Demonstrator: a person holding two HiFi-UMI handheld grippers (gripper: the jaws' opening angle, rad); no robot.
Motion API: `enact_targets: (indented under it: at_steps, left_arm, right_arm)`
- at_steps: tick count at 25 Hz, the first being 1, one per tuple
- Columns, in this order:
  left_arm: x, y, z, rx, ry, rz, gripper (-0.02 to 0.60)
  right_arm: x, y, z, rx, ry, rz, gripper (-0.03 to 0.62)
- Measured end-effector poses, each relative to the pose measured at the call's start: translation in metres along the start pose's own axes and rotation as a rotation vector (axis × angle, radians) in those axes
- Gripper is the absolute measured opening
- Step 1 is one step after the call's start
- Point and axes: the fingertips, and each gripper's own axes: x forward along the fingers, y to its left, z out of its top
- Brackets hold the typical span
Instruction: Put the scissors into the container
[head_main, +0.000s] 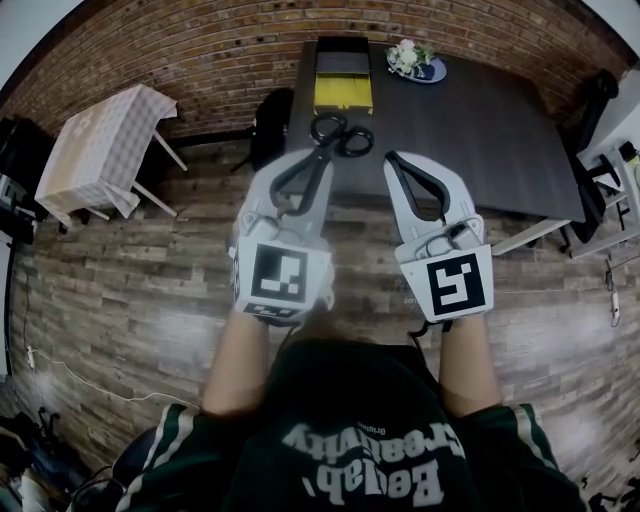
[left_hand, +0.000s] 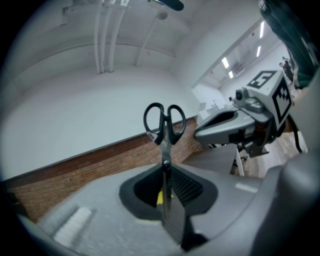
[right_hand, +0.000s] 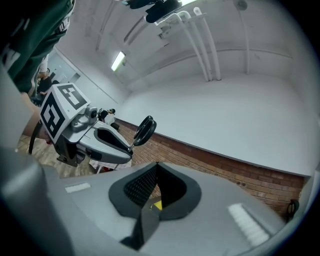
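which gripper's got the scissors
The left gripper: its jaws are clamped on the blades of the scissors, handles sticking out ahead. The right gripper has its jaws closed on nothing.

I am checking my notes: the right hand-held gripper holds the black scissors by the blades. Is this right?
No. The left hand-held gripper holds the black scissors by the blades, not the right one; the left gripper view shows it.

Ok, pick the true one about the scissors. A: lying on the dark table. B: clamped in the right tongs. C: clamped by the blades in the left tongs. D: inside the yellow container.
C: the left tongs are shut on the blades of the scissors, handles pointing away.
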Motion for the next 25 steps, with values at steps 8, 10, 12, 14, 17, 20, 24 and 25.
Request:
enact_targets:
  at_steps: [8, 10, 12, 14, 17, 20, 24, 25]
  left_arm:
    - [0.035, 0.023, -0.006, -0.005, -0.009, -0.016, 0.051]
    - [0.048, 0.030, -0.006, -0.005, -0.015, -0.023, 0.051]
    - [0.063, 0.034, -0.007, -0.005, -0.019, -0.033, 0.051]
    - [0.077, 0.039, -0.011, -0.006, -0.018, -0.043, 0.051]
    - [0.096, 0.047, -0.017, -0.004, -0.012, -0.052, 0.051]
    - [0.112, 0.058, -0.017, 0.000, -0.012, -0.053, 0.051]
    - [0.127, 0.071, -0.024, -0.006, -0.002, -0.057, 0.051]
    - [0.131, 0.074, -0.025, -0.007, -0.001, -0.059, 0.051]
  right_arm:
    - [0.035, -0.012, -0.013, -0.041, 0.057, 0.024, 0.006]
    - [0.045, -0.020, -0.017, -0.038, 0.063, 0.018, 0.008]
    - [0.055, -0.029, -0.023, -0.032, 0.066, 0.010, 0.006]
    - [0.064, -0.036, -0.030, -0.036, 0.076, 0.009, 0.006]
    - [0.080, -0.045, -0.040, -0.046, 0.094, 0.015, 0.006]
    - [0.093, -0.060, -0.044, -0.035, 0.092, -0.003, 0.006]
    - [0.111, -0.071, -0.051, -0.033, 0.104, -0.015, 0.006]
    - [0.116, -0.074, -0.053, -0.032, 0.109, -0.020, 0.006]
